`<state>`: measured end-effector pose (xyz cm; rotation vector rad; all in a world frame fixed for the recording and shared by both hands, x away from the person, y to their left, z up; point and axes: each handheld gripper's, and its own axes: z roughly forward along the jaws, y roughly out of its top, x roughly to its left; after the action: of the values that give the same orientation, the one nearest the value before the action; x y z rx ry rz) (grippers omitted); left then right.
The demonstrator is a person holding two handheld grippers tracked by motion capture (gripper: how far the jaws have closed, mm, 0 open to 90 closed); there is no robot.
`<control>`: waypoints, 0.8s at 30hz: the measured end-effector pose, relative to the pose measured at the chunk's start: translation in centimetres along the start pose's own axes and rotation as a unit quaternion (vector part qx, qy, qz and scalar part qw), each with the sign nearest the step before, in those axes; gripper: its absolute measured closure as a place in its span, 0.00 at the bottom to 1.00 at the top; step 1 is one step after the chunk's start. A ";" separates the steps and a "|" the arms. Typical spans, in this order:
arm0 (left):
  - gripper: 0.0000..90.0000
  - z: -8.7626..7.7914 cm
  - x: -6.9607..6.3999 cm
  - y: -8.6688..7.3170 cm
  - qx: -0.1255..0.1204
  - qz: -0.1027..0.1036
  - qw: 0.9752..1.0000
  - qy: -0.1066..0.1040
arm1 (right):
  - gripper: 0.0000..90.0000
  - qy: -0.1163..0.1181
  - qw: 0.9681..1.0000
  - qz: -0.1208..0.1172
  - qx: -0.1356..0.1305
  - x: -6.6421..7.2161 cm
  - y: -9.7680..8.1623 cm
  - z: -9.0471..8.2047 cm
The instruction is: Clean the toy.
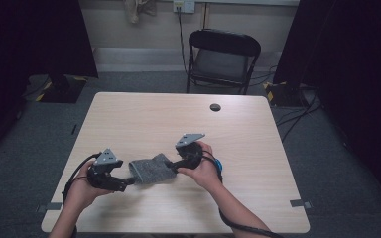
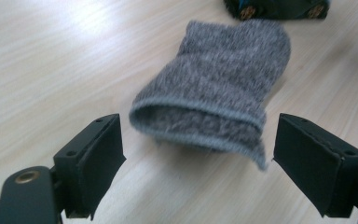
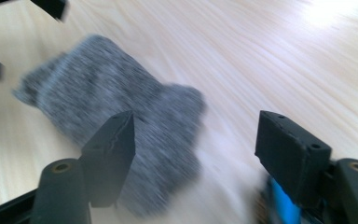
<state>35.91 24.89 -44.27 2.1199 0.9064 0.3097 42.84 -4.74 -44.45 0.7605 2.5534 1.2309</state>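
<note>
Wooden table point(image 1: 144, 119), folded grey sock point(image 1: 151, 171)

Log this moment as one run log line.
left tongs: open, at sock cuff | right tongs: open, sock unheld | sock: flat on table

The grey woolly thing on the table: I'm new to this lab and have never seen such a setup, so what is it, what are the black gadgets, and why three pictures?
It is a grey sock, folded, lying on a wooden table. A person holds a hand tool with two black jaws in each hand: the left gripper and the right gripper. One camera looks down from above; the other two ride on the grippers and look along their jaws. In the left gripper view the sock's open cuff lies between wide-open jaws, untouched. The right gripper's jaws stand open too, beside the sock's other end. Nothing is held.
</note>
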 end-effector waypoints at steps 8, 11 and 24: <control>0.17 1.2 -0.8 2.1 -0.006 0.015 1.000 -0.018 | 0.24 -0.044 0.999 0.017 0.019 -3.1 -2.0 -2.3; 0.17 1.8 -1.3 3.2 -0.010 0.023 0.999 -0.028 | 0.24 -0.053 0.998 0.022 0.024 -3.7 -2.7 -2.6; 0.17 5.8 -3.0 4.0 0.015 0.038 0.998 -0.052 | 0.23 -0.062 0.997 0.037 0.040 -5.2 -5.1 -2.3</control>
<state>38.64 17.78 -44.77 2.1809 0.7762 0.2243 44.52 -11.69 -47.12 0.9247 2.5074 1.0727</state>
